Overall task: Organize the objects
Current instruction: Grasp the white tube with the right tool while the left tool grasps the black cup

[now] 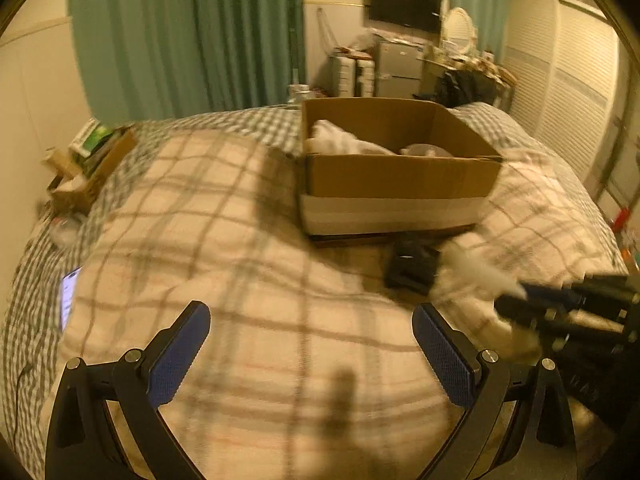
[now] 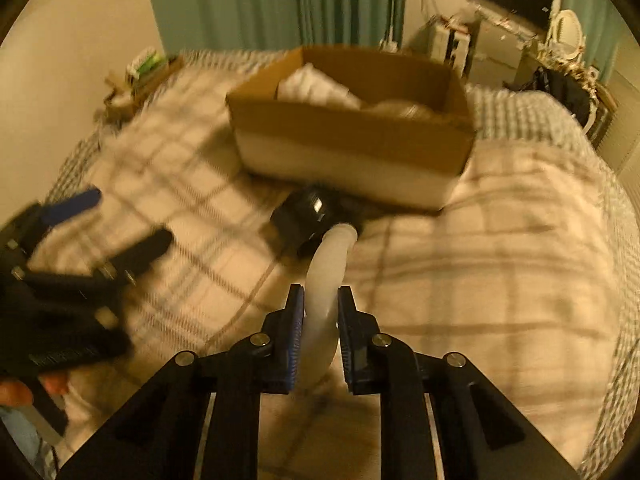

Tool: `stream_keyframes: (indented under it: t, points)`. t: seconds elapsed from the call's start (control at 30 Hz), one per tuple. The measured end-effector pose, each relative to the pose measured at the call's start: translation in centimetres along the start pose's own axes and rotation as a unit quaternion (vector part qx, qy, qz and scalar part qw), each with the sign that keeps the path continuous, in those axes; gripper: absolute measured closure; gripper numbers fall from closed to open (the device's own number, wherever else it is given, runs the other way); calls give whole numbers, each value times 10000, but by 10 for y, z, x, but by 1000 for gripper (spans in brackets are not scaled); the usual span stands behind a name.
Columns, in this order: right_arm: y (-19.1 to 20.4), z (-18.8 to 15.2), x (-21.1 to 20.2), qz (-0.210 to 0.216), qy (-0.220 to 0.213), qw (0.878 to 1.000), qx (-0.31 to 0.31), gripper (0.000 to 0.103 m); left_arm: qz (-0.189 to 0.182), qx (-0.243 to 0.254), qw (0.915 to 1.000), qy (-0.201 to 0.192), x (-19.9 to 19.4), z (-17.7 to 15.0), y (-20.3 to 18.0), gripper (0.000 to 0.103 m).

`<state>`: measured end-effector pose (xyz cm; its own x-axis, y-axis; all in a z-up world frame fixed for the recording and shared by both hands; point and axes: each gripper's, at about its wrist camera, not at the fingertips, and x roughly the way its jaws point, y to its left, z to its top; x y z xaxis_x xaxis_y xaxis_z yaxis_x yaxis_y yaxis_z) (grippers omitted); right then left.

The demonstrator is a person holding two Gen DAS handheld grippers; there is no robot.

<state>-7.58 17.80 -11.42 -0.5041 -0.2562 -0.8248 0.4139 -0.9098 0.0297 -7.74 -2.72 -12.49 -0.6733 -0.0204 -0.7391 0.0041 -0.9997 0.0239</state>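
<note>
An open cardboard box (image 1: 400, 180) sits on the plaid bed and holds white cloth (image 1: 340, 140); it also shows in the right wrist view (image 2: 352, 136). My right gripper (image 2: 320, 304) is shut on a curved white tube-like object (image 2: 326, 272) and holds it above the blanket in front of the box. In the left wrist view it comes in from the right (image 1: 516, 300) with the blurred white object (image 1: 476, 264). A black object (image 2: 304, 216) lies below the box's front wall. My left gripper (image 1: 312, 320) is open and empty over the blanket.
A phone (image 1: 68, 296) lies at the bed's left edge. Cardboard clutter (image 1: 84, 168) sits at the far left of the bed. Drawers and a TV (image 1: 404, 4) stand against the far wall, past the bed.
</note>
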Motion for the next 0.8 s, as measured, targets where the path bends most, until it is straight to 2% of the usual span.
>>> stream_keyframes:
  t: [0.13, 0.3, 0.47, 0.67, 0.7, 0.73, 0.77, 0.8]
  points:
    - [-13, 23, -24, -253, -364, 9990, -65, 87, -255, 225, 9994, 83, 11, 15, -23, 0]
    - [-35, 44, -32, -429, -555, 9975, -39, 87, -415, 396, 9980, 250, 37, 31, -48, 0]
    - [-49, 49, -14, -363, -494, 9981, 23, 87, -439, 438, 9964, 571, 69, 38, -59, 0]
    - [-60, 36, 26, -103, -94, 9996, 228, 87, -483, 746, 9929, 796, 98, 37, -78, 3]
    - [-60, 34, 30, -80, -46, 9997, 242, 87, -537, 769, 9917, 874, 104, 36, -80, 8]
    - [-60, 33, 34, -74, -15, 9996, 255, 87, -586, 781, 9908, 937, 109, 35, -80, 21]
    - [-61, 32, 35, -56, -8, 9997, 257, 87, -650, 787, 9893, 1038, 114, 33, -81, 30]
    - [-60, 32, 35, -39, -12, 9996, 265, 87, -705, 787, 9879, 1139, 118, 31, -82, 46]
